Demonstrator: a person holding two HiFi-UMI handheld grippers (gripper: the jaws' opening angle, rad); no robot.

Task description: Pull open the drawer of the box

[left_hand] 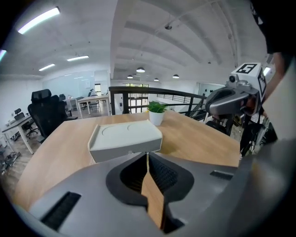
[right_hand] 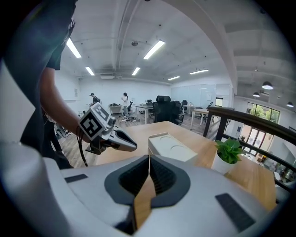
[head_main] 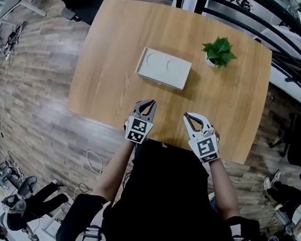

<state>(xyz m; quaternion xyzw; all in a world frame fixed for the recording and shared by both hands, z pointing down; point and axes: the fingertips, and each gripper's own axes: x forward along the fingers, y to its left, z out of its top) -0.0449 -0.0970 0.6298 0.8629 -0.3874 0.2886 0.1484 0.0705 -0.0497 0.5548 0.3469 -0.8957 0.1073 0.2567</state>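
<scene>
A rounded light-wood table (head_main: 122, 30) has a small green plant in a white pot (head_main: 219, 51) near its far right corner. The plant is well apart from a pale grey rectangular box with two round recesses on top (head_main: 164, 68). The box lies mid-table, its long axis running left to right, slightly skewed, with one long side facing the person. The left gripper (head_main: 148, 102) and right gripper (head_main: 188, 116) hover over the near edge, jaws closed together and empty.

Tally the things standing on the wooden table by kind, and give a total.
Box: 1
Potted plant: 1
Total: 2
</scene>
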